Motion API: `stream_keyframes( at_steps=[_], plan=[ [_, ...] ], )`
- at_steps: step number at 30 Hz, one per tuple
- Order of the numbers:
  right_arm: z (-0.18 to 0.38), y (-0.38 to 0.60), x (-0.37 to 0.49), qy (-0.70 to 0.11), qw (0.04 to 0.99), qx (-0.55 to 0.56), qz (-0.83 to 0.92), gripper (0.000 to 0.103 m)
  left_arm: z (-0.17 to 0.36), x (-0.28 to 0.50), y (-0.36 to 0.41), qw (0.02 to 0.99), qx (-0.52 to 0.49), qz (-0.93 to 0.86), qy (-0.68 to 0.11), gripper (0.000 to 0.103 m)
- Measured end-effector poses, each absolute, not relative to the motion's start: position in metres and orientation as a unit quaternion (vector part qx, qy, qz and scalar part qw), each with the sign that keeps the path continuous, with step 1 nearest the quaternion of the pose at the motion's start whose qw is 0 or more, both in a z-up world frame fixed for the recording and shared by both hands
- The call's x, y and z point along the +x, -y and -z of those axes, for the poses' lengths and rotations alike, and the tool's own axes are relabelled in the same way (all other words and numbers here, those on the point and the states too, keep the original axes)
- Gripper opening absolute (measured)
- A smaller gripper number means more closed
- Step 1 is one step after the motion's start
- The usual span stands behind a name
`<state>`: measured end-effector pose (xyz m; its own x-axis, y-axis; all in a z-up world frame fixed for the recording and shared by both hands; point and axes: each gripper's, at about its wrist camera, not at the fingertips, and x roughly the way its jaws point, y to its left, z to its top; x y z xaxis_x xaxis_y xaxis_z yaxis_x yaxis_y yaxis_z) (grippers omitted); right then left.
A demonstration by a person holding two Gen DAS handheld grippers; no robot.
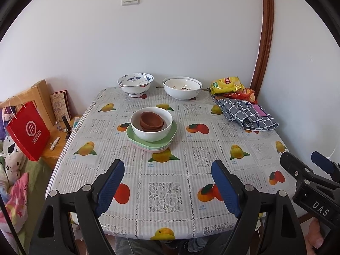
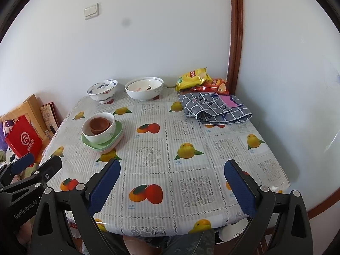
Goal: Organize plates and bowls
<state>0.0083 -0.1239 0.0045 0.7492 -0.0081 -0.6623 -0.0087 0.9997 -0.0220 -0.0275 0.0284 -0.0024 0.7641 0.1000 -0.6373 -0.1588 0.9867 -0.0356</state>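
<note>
A stack of green and pink plates point(image 1: 172, 132) point(image 2: 119, 132) sits mid-table. On it stands a white bowl point(image 1: 151, 134) point(image 2: 108, 132) holding small brown bowls point(image 1: 151, 120) point(image 2: 99, 124). A blue-patterned bowl point(image 1: 136, 84) point(image 2: 102, 90) and a large white bowl point(image 1: 182, 90) point(image 2: 144, 90) stand at the far edge. My left gripper point(image 1: 167, 182) is open and empty above the near table edge. My right gripper point(image 2: 172, 182) is open and empty too, off to the right of the stack. Each gripper also shows in the other's view, the right one point(image 1: 303, 161) and the left one point(image 2: 36, 165).
The table point(image 1: 170, 191) has a fruit-print cloth. Snack bags point(image 1: 228, 85) point(image 2: 194, 77) and a folded checked cloth point(image 1: 246, 113) point(image 2: 214, 109) lie at the far right. A red paper bag point(image 1: 27, 130) point(image 2: 23, 140) and a wooden side table point(image 1: 53, 153) stand left.
</note>
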Motion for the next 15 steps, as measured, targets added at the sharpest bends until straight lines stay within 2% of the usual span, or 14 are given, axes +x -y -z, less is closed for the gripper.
stream_keyframes(
  at_steps=[15],
  plan=[
    [-0.0055, 0.1185, 0.0088, -0.349, 0.937, -0.013, -0.001, 0.097, 0.0024, -0.0278, -0.0373, 0.937, -0.054, -0.074, -0.336, 0.084]
  ],
)
